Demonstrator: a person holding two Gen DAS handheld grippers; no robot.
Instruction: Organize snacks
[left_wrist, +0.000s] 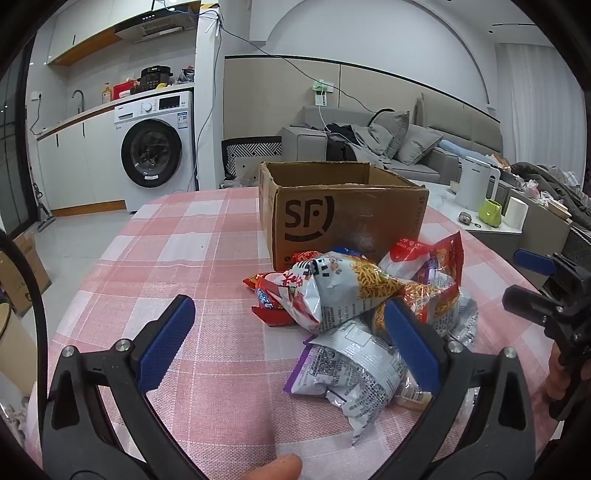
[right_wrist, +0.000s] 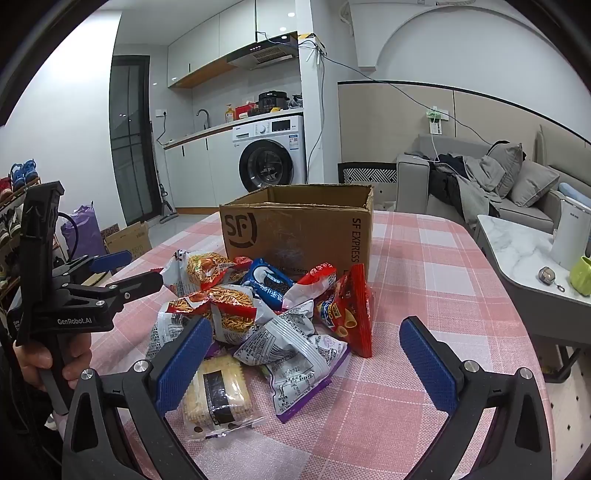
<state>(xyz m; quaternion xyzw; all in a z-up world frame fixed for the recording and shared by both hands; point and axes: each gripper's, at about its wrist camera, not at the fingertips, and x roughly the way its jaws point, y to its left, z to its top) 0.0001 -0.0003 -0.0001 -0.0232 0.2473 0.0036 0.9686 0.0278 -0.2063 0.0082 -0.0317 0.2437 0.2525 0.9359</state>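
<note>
Both grippers hang above the table with fingers spread wide and nothing between the pads.

The left gripper frames bare pink check cloth. Its right finger overlaps the near side of the snack pile, though whether it touches a packet cannot be told. Its left finger has open cloth all round, out to the table's rounded left edge.

The right gripper frames the front of the pile: a clear biscuit pack lies just beside its left finger, and a red bag stands inside its right finger. Beyond that finger the cloth is free to the table's right edge.

Past the fingertips the open box stands upright, its near wall right behind the pile. The left gripper shows at the left of the right view, gripped by a hand.
</note>
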